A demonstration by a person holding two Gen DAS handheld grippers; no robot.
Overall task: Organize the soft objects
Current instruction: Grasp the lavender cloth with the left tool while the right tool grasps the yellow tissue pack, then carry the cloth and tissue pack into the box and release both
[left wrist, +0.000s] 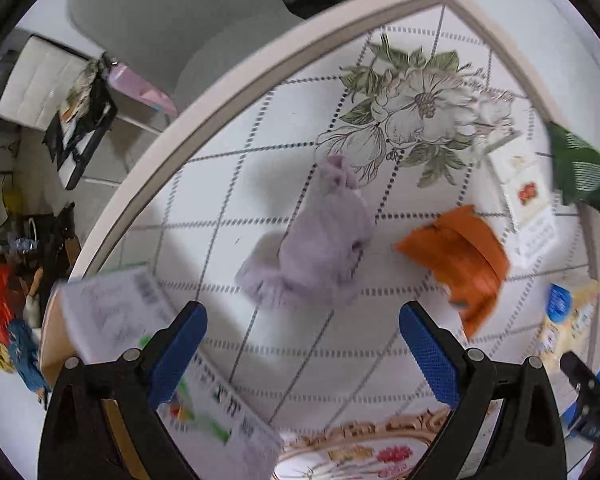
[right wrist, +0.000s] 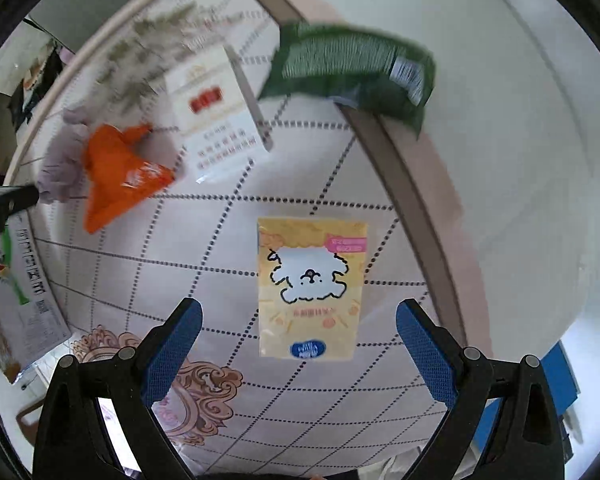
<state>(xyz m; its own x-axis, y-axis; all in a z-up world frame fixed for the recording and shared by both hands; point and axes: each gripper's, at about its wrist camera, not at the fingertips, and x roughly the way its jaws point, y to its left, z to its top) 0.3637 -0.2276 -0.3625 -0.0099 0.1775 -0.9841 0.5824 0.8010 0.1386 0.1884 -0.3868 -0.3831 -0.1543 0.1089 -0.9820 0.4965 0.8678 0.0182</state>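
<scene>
A lilac plush toy [left wrist: 320,240] lies on the patterned table [left wrist: 260,184], just ahead of my open, empty left gripper [left wrist: 302,340]. An orange soft packet [left wrist: 460,256] lies to its right. My right gripper [right wrist: 298,340] is open and empty above a yellow tissue pack with a white dog [right wrist: 312,288]. In the right wrist view the orange packet [right wrist: 116,172] and the plush toy [right wrist: 60,160] lie far left, a white tissue pack [right wrist: 216,120] lies behind them, and a green packet [right wrist: 352,68] overhangs the far table edge.
A white printed packet [left wrist: 112,312] lies at the table's left edge by my left finger. The white pack [left wrist: 528,196] and green packet [left wrist: 580,168] lie far right. Floor clutter [left wrist: 12,300] and a chair [left wrist: 80,120] stand left of the table.
</scene>
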